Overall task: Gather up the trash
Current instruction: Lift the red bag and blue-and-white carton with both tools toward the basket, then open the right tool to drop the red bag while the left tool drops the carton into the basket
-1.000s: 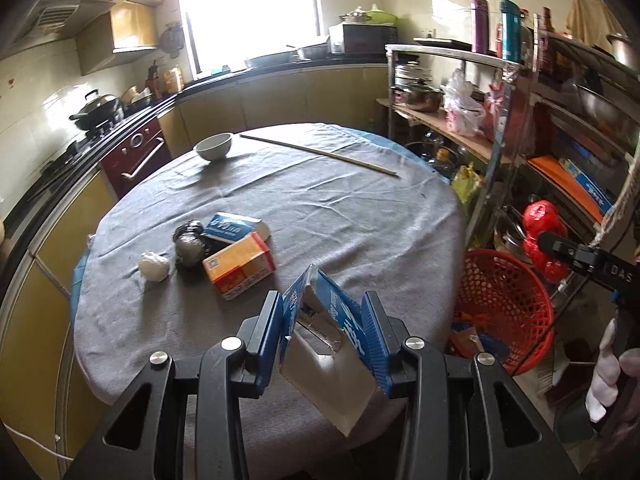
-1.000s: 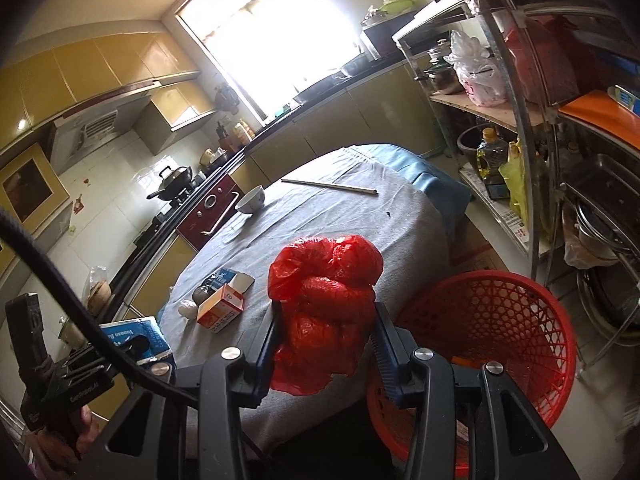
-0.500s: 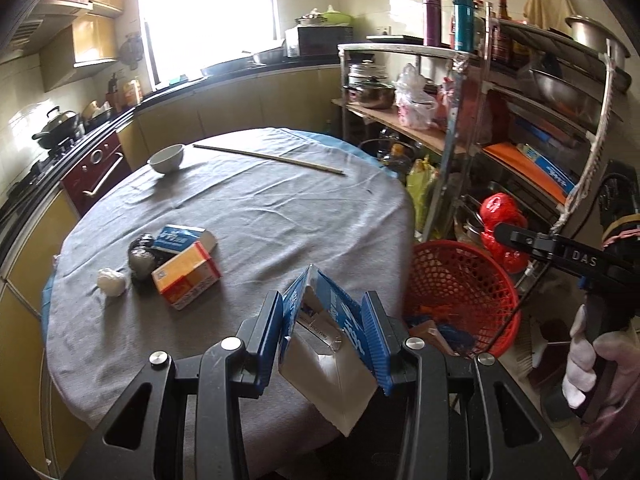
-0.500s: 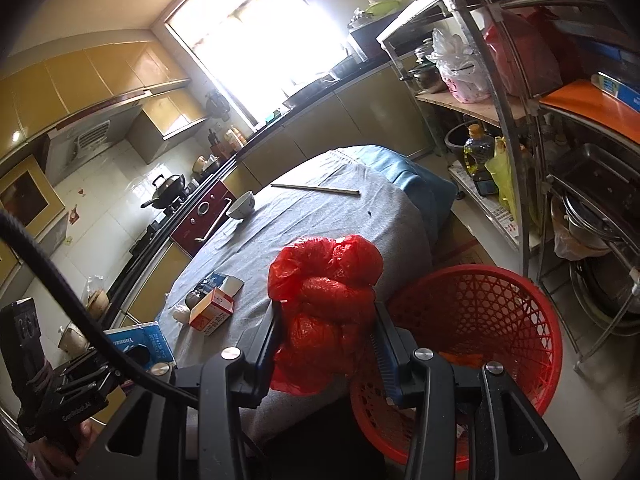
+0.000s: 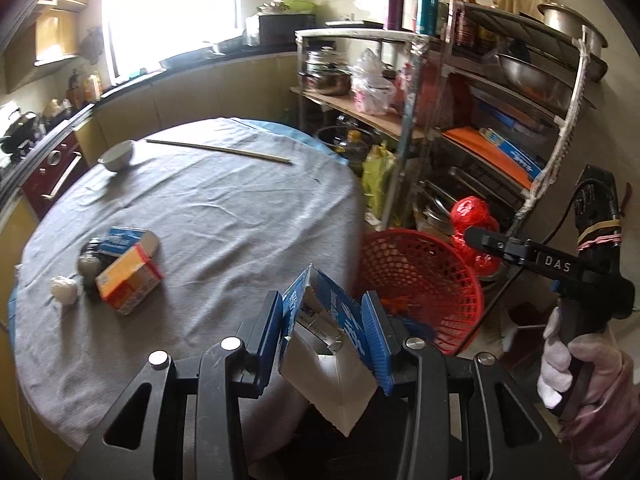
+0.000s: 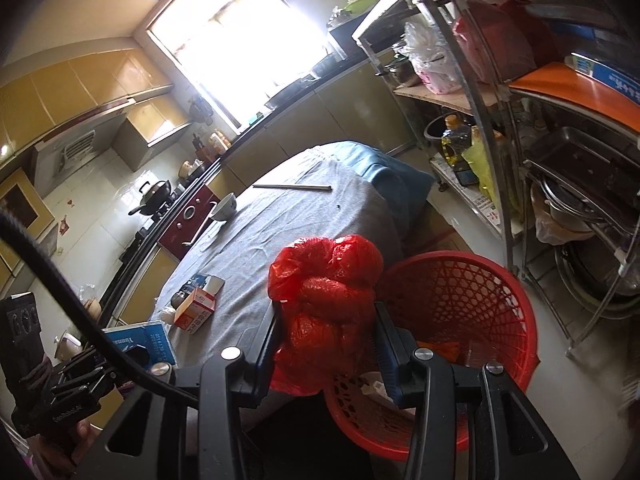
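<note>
My left gripper (image 5: 322, 332) is shut on an opened blue and white carton (image 5: 320, 320), held over the table's near right edge beside the red mesh basket (image 5: 420, 280). My right gripper (image 6: 324, 340) is shut on a crumpled red plastic bag (image 6: 324, 280), held just left of the basket (image 6: 460, 320) on the floor; the bag also shows in the left wrist view (image 5: 472, 224). On the grey cloth lie an orange box (image 5: 128, 280), a blue box (image 5: 124, 238), a dark ball (image 5: 89, 264) and a white wad (image 5: 64, 289).
The round table (image 5: 220, 208) also holds a white bowl (image 5: 117, 156) and chopsticks (image 5: 218, 151). A metal rack (image 5: 480, 120) with pots and bags stands right of the basket. Counters and a stove (image 6: 156, 196) run along the far side.
Both grippers have shifted right, toward the red basket, each keeping its load. The basket now sits closer in both views.
</note>
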`<action>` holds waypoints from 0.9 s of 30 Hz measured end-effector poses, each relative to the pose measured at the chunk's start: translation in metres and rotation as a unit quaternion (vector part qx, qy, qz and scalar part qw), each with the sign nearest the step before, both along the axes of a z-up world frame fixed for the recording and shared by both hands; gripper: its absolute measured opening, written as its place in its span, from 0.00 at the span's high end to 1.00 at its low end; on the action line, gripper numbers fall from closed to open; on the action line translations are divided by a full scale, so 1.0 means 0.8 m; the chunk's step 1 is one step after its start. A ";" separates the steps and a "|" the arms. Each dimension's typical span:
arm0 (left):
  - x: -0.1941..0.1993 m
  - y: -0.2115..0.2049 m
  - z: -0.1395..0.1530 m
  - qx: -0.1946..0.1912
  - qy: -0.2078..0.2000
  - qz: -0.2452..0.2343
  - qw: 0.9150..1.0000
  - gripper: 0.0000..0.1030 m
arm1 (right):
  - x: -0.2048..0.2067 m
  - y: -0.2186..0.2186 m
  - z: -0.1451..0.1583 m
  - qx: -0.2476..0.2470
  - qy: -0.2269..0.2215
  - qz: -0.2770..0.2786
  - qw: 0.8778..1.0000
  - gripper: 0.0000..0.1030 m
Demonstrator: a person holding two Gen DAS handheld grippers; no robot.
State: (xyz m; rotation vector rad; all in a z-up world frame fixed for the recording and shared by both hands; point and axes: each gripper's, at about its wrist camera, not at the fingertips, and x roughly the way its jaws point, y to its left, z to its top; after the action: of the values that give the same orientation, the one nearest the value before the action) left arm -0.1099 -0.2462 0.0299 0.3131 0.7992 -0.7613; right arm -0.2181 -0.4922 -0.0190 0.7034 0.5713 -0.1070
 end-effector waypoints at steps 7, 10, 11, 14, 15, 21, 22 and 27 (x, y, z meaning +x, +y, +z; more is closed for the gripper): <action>0.000 -0.040 -0.014 0.002 0.040 -0.045 0.998 0.58 | -0.019 -0.022 -0.013 0.012 0.008 -0.024 1.000 0.55; -0.001 -0.060 -0.023 0.010 0.052 -0.063 0.997 0.58 | -0.024 -0.031 -0.016 0.016 0.010 -0.033 0.999 0.55; -0.001 -0.066 -0.026 0.013 0.057 -0.069 0.996 0.58 | -0.026 -0.033 -0.017 0.017 0.010 -0.035 0.999 0.55; -0.003 -0.080 -0.034 0.019 0.067 -0.081 0.994 0.58 | -0.030 -0.041 -0.021 0.021 0.012 -0.042 0.999 0.55; -0.004 -0.087 -0.037 0.022 0.069 -0.086 0.994 0.58 | -0.032 -0.042 -0.022 0.021 0.013 -0.044 0.999 0.54; -0.006 -0.115 -0.052 0.034 0.081 -0.105 0.991 0.58 | -0.038 -0.055 -0.028 0.019 0.020 -0.059 0.998 0.54; -0.007 -0.120 -0.055 0.037 0.081 -0.107 0.990 0.58 | -0.039 -0.057 -0.029 0.019 0.022 -0.061 0.998 0.54; -0.005 -0.138 -0.069 0.050 0.088 -0.115 0.988 0.58 | -0.041 -0.062 -0.038 0.021 0.031 -0.066 0.997 0.54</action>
State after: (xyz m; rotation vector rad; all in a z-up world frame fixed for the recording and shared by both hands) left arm -0.1140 -0.3564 -0.0257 0.4385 0.9803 -0.9759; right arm -0.2509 -0.5418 -0.0491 0.7805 0.5874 -0.2401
